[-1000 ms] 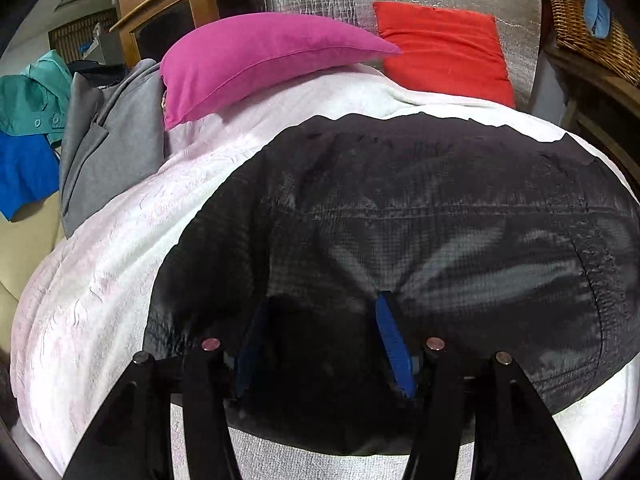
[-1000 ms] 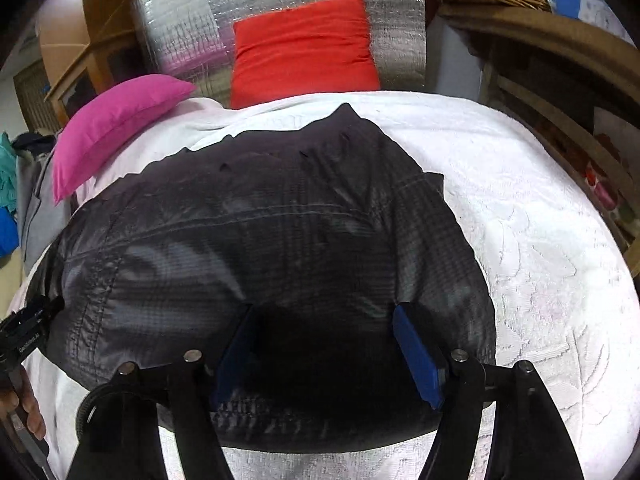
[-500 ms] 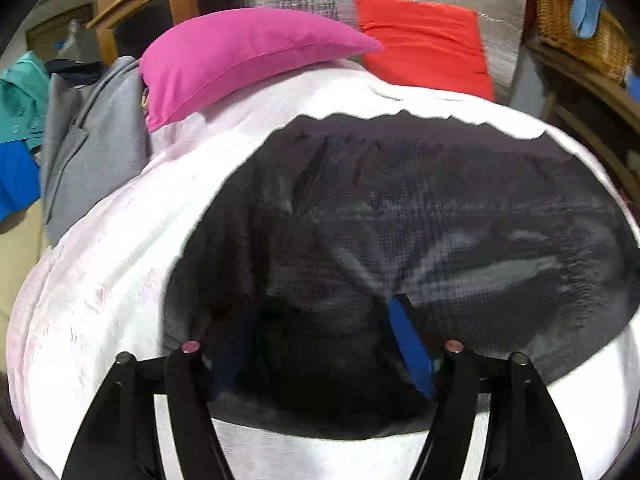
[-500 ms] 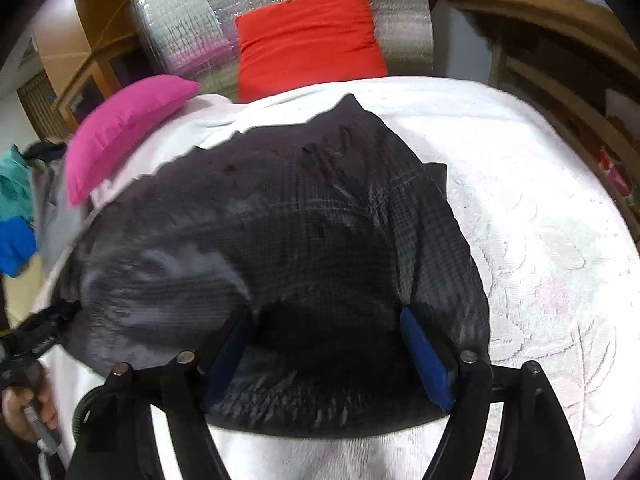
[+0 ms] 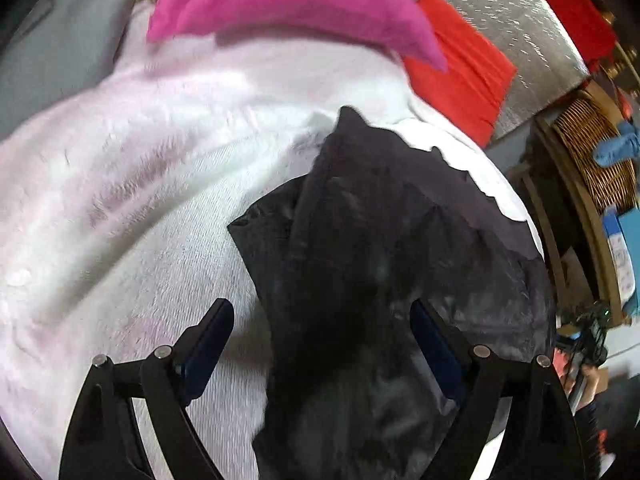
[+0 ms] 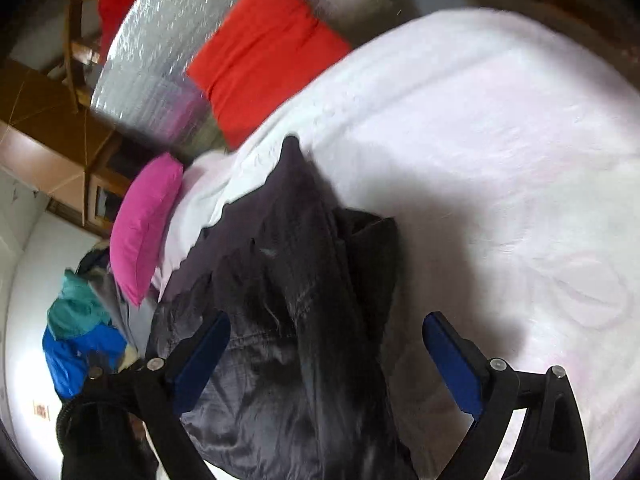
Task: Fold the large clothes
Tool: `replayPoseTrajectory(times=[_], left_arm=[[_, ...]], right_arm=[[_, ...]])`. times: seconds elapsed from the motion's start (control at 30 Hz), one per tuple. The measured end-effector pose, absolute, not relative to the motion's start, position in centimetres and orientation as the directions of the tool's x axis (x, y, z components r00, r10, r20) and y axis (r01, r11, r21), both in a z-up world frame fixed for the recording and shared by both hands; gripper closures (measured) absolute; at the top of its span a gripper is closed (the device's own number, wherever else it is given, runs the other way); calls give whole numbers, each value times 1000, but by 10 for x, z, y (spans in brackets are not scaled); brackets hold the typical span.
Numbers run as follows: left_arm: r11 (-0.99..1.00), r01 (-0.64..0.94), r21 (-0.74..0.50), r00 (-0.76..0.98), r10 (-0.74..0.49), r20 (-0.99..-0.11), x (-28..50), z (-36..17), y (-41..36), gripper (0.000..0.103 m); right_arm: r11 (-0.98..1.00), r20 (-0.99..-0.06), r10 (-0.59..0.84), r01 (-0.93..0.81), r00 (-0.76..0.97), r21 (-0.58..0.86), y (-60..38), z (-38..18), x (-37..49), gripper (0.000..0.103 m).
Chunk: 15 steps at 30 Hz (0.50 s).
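A large black quilted garment point(image 5: 384, 264) lies on a white bed cover point(image 5: 132, 184), rumpled, with a raised ridge running away from me. It also shows in the right wrist view point(image 6: 288, 304). My left gripper point(image 5: 324, 344) is open, its jaws wide apart over the garment's left edge, one blue pad point(image 5: 208, 344) above the white cover. My right gripper point(image 6: 328, 360) is open too, jaws wide, straddling the garment's right side; its right pad point(image 6: 452, 364) is over the white cover point(image 6: 500, 160). Neither holds cloth.
A pink pillow point(image 5: 288, 4) and a red cushion point(image 5: 464, 68) lie at the bed's head against a silver panel point(image 6: 168, 64). Grey, teal and blue clothes point(image 6: 80, 328) pile at the left. A wicker basket point(image 5: 592, 152) and shelves stand at the right.
Both views have tilted and swung sharply. The garment, earlier spread flat and wide, is now bunched into a narrower ridge. Both grippers stay open.
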<state>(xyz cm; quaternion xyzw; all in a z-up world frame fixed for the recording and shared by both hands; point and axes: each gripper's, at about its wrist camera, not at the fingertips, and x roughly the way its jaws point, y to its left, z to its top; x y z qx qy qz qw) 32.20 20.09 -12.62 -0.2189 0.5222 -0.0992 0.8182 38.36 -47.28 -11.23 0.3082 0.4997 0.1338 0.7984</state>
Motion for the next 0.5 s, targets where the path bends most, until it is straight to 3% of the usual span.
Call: replayPoseTrajectory(times=[0.13, 0.17, 0.2, 0.27, 0.37, 0.4, 0.5], left_arm=[[891, -69, -450, 418, -383, -823, 325, -139, 190, 14], [905, -66, -421, 422, -358, -833, 326, -140, 187, 17], [922, -59, -383, 425, -324, -845, 326, -140, 182, 20], [928, -10, -374, 427, -334, -840, 324, -140, 169, 53], [945, -1, -327, 432, -294, -852, 325, -134, 153, 71], [952, -5, -307, 436, -274, -857, 325, -132, 149, 73], [968, -3, -249, 451, -221, -865, 322, -123, 139, 79]], right_arm=[[791, -730, 543, 38, 416, 610, -450, -123, 391, 10], [798, -735, 540, 27, 410, 601, -446, -123, 393, 20], [801, -747, 546, 24, 379, 598, -441, -126, 395, 45], [815, -764, 529, 29, 369, 579, -437, -126, 396, 56], [833, -779, 507, 21, 368, 552, -427, -117, 397, 73], [839, -784, 499, 19, 370, 543, -424, -113, 396, 78], [865, -804, 467, -2, 368, 502, -417, -98, 393, 81]])
